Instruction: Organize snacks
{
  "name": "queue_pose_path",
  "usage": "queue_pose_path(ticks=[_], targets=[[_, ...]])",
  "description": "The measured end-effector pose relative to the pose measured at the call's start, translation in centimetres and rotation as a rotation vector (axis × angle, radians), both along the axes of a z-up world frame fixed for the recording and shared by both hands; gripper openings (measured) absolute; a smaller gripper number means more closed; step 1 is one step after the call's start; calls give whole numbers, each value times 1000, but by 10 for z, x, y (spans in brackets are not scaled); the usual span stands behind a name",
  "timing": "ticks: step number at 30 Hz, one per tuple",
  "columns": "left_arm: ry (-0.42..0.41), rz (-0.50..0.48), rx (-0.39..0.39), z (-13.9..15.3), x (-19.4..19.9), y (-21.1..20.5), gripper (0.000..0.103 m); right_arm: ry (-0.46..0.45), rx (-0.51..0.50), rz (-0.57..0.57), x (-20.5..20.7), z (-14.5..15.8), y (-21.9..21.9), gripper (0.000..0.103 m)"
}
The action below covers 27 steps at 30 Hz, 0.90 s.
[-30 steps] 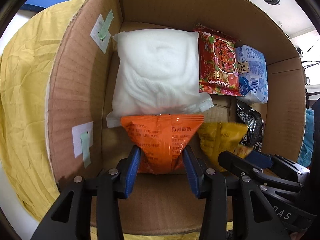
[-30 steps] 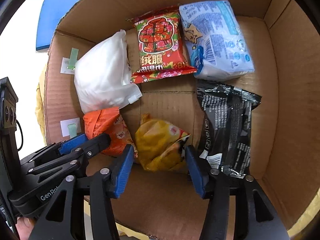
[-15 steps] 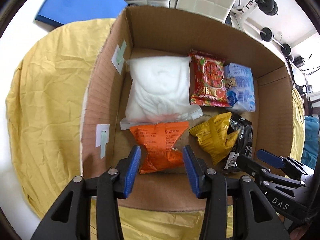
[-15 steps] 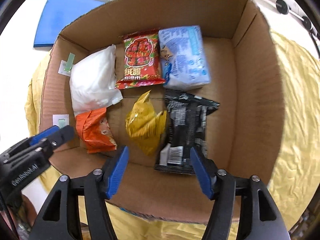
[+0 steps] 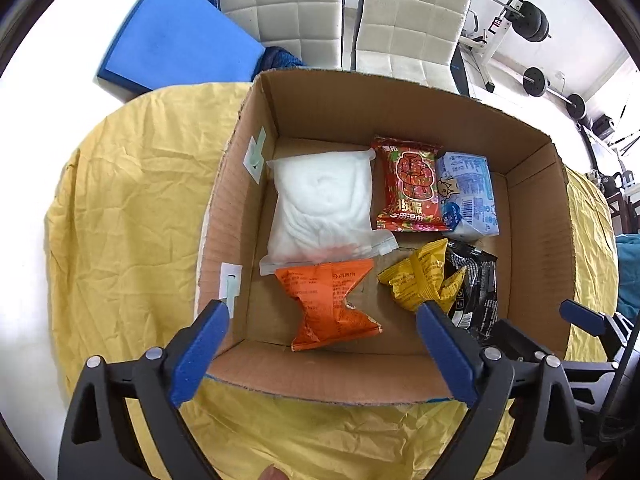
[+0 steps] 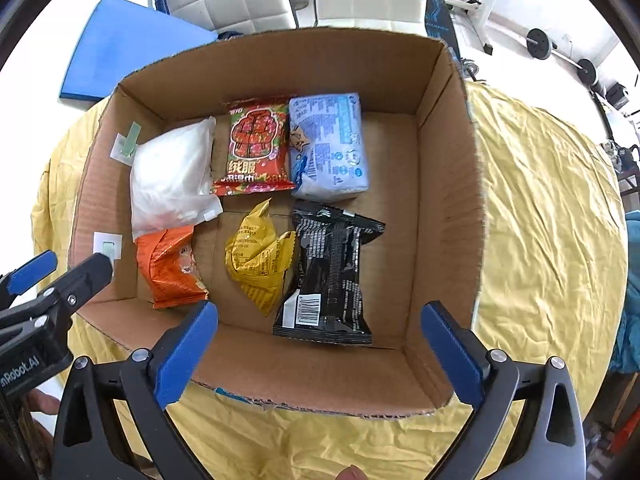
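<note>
Left wrist: my left gripper [image 5: 322, 332] gapes wide, empty, above the cardboard box [image 5: 536, 248]; the orange packet [image 5: 330, 306] lies inside. Right wrist: my right gripper [image 6: 318, 340] is spread wide too, the yellow packet [image 6: 260, 256] beside the black packet [image 6: 332, 276].

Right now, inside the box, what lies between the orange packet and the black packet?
The yellow packet lies between the orange packet and the black packet. It leans on the black one; bare cardboard separates it from the orange. The right wrist view shows this best.
</note>
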<state>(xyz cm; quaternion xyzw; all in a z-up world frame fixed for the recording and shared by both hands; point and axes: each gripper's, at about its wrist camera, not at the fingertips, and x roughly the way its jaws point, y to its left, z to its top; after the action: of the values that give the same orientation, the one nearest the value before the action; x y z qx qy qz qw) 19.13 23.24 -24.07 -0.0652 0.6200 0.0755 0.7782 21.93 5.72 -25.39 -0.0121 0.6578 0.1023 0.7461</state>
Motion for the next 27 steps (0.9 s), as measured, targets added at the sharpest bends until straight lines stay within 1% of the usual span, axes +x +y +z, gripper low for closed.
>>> queue_pose_path(ticks=[1, 5, 9, 12, 17, 22, 27], targets=[[-5, 0, 5, 3, -2, 0, 99, -2, 3, -5, -1, 2, -1, 103], [-27, -5, 7, 17, -8, -5, 99, -17, 8, -17, -7, 13, -8, 103], [-67, 0, -1, 41, -19, -12, 99, -58, 17, -27, -21, 38, -20, 103], [-106, -1, -2, 68, -34, -20, 99, -85, 36, -37, -35, 63, -31, 103], [-189, -20, 14, 117, -61, -35, 99, -171, 51, -39, -66, 118, -50, 103], [-249, -51, 43, 161, -83, -50, 99, -242, 73, -33, -98, 172, -66, 103], [-300, -43, 17, 195, -104, -57, 99, -308, 89, -41, -127, 218, -81, 103]])
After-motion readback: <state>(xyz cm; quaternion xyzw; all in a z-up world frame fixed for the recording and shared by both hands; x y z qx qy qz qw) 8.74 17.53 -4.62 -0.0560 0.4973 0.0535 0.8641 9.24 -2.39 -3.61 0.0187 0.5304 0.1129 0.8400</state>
